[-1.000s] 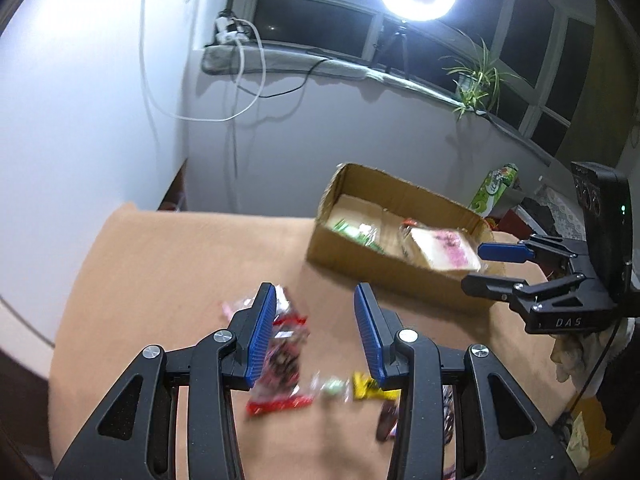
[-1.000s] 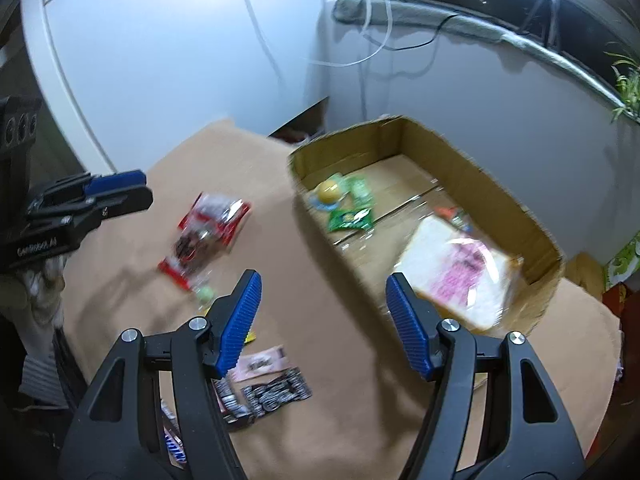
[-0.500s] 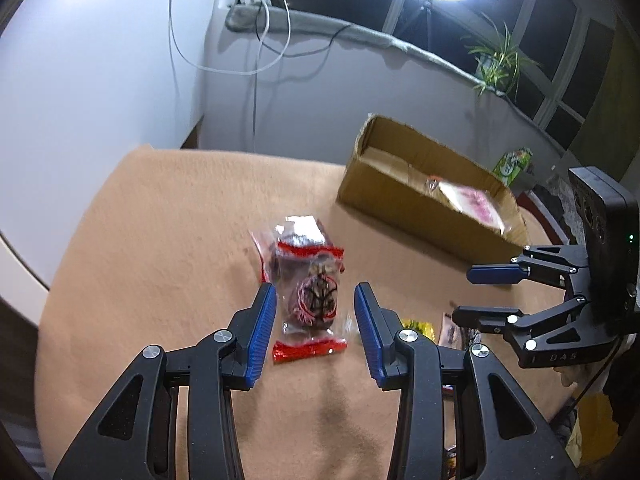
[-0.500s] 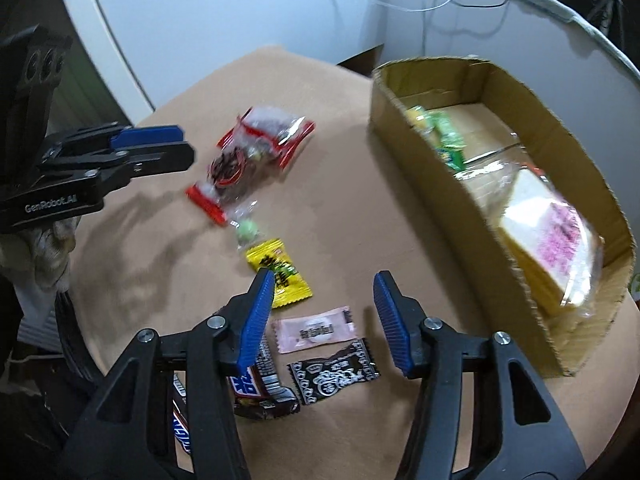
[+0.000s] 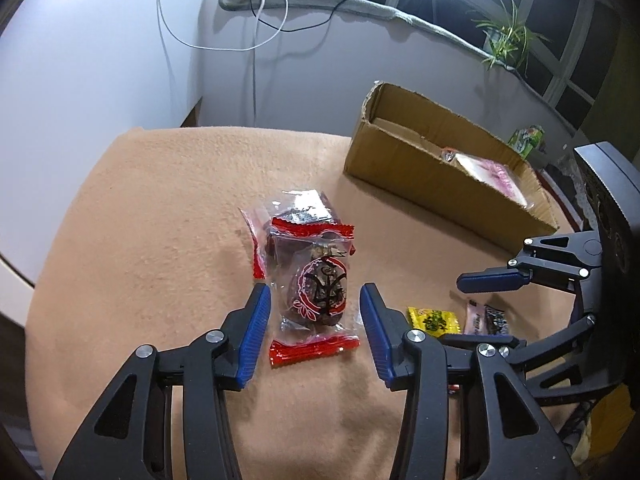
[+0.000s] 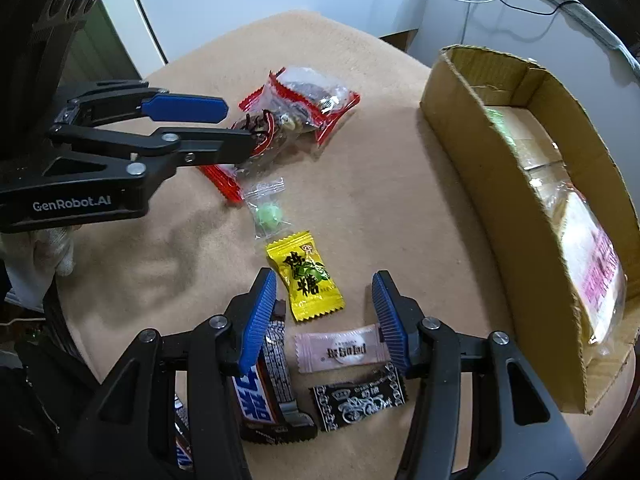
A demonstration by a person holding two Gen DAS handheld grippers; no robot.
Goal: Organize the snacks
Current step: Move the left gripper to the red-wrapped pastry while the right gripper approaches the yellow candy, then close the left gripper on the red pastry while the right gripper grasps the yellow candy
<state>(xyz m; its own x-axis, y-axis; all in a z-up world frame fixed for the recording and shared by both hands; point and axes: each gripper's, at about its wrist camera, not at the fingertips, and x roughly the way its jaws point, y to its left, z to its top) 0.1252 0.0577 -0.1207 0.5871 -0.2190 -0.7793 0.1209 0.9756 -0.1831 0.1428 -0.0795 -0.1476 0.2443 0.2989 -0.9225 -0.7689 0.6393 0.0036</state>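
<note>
Tan fleece cloth [image 6: 380,168] covers the work surface, and we find loose snacks spread across it. We note the left gripper [image 5: 316,330] poised low over a clear packet with red ends [image 5: 316,284]; its jaws are opening, the packet lies between the blue pads [image 5: 256,332], and we see a gap on each side, so nothing is clamped. A second red-edged packet [image 5: 298,210] lies partly under the first, on its far side. We record the right gripper [image 6: 324,316] with its jaws apart and empty, pointing steeply down at the cloth above a yellow candy [image 6: 306,276], a pink wrapped sweet [image 6: 340,350] and a black patterned sweet [image 6: 358,402]; whether its right pad touches the pink sweet we cannot tell. A dark chocolate bar with blue lettering [image 6: 260,392] lies by the left finger of that gripper, partly hidden behind it. A small clear packet holding a green sweet [image 6: 268,212] sits between the yellow candy and the red-ended packets. We observe a cardboard box [image 6: 492,184] standing open to the right of the loose items, apart from them, holding a clear bag with pink print [image 6: 592,264] and something green at its far end, too blurred to identify. A gloved hand [image 6: 56,248] shows beneath the left tool body in the right wrist view.
</note>
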